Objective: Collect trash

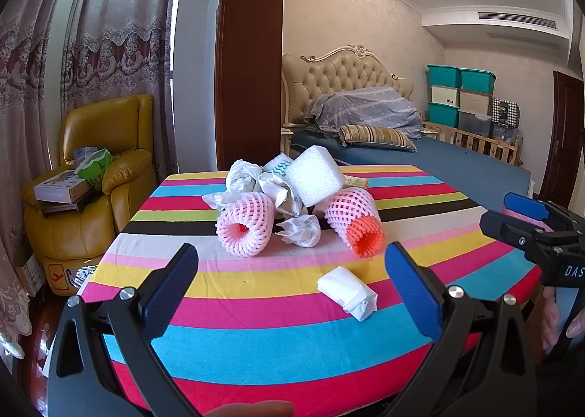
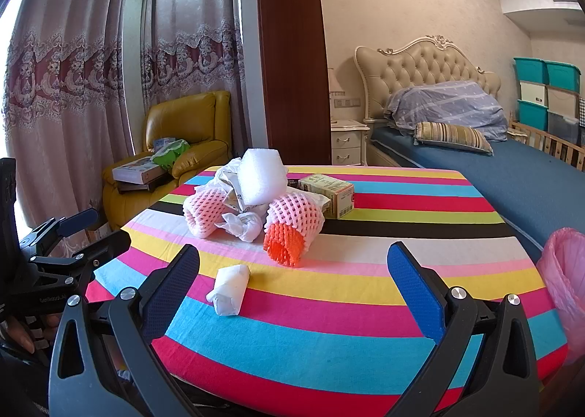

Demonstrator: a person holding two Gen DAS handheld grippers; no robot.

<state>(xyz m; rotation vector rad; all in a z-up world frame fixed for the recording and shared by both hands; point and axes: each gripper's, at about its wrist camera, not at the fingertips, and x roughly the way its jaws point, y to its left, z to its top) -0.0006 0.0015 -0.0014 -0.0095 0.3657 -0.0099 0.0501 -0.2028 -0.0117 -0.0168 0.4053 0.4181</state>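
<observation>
A pile of trash sits on the striped table [image 1: 256, 344]: two pink foam fruit nets [image 1: 245, 225] [image 1: 353, 219], one with an orange net inside, a white foam block [image 1: 314, 175], crumpled white paper [image 1: 299, 230] and a small carton [image 2: 327, 194]. A folded white paper wad [image 1: 347, 292] lies apart, nearer me; it also shows in the right wrist view [image 2: 230, 289]. My left gripper [image 1: 292, 278] is open and empty above the table's near edge. My right gripper [image 2: 292, 278] is open and empty too, and shows at the right in the left wrist view [image 1: 526, 214].
A pink bag-lined bin [image 2: 565, 270] stands by the table's right side. A yellow armchair [image 1: 106, 168] with boxes on it stands left beyond the table. A bed [image 1: 420, 157] lies behind at the right, with stacked storage boxes [image 1: 460, 95] in the corner.
</observation>
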